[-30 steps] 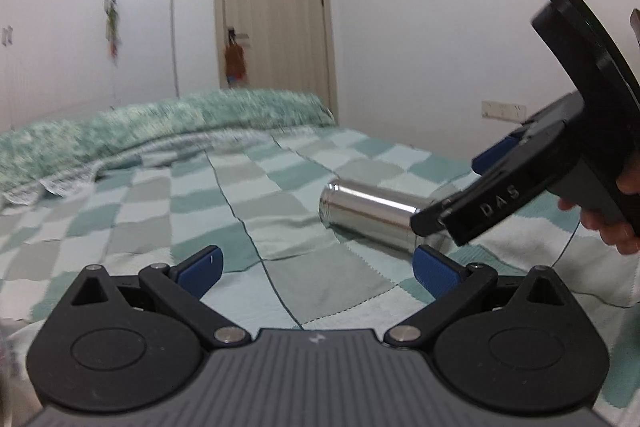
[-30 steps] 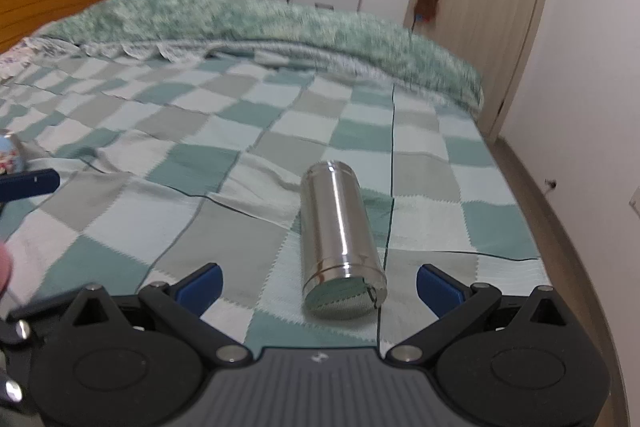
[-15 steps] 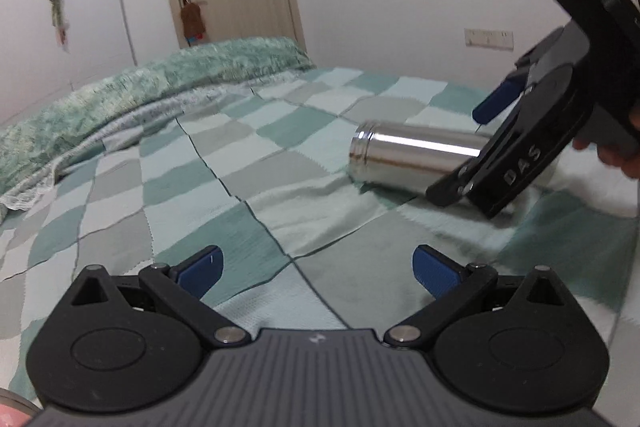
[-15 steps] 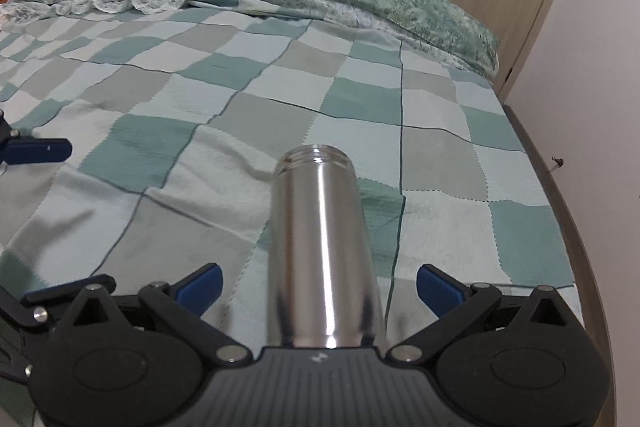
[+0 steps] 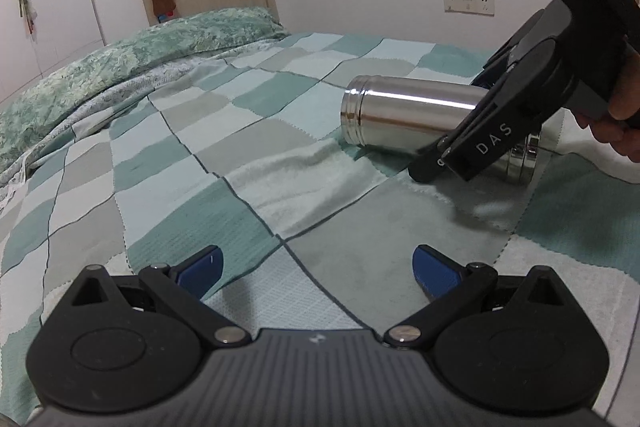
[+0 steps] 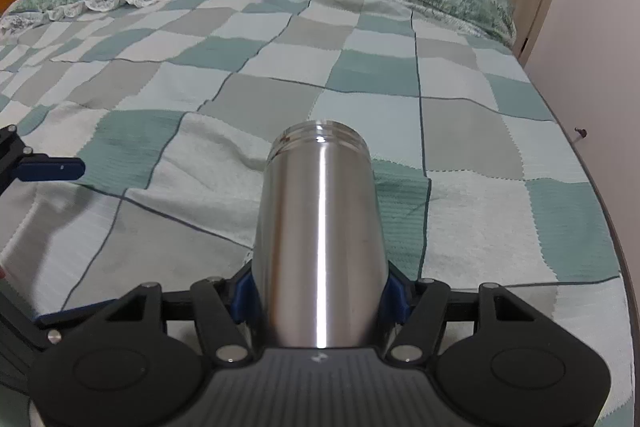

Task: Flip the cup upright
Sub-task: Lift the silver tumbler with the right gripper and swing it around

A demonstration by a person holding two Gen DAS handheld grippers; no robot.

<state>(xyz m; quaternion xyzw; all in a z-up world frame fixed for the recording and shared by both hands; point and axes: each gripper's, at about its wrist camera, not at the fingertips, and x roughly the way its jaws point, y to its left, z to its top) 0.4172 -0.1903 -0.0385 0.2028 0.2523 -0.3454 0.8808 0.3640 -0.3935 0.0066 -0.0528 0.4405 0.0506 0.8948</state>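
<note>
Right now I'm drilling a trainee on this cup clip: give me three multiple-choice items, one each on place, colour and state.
1. The cup lies on: A a wooden table, B a checked bedspread, C a tray.
2. The pads of the left gripper are: A blue, B red, C white.
3. The right gripper is: A wide open, B out of view, C shut on the cup.

B: the checked fabric lies under it. A: both pads show blue. C: its fingers press both sides of the cup.

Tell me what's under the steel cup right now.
The steel cup lies on its side on the checkered blanket, right gripper clamped around it. The patch beneath is hidden.
</note>
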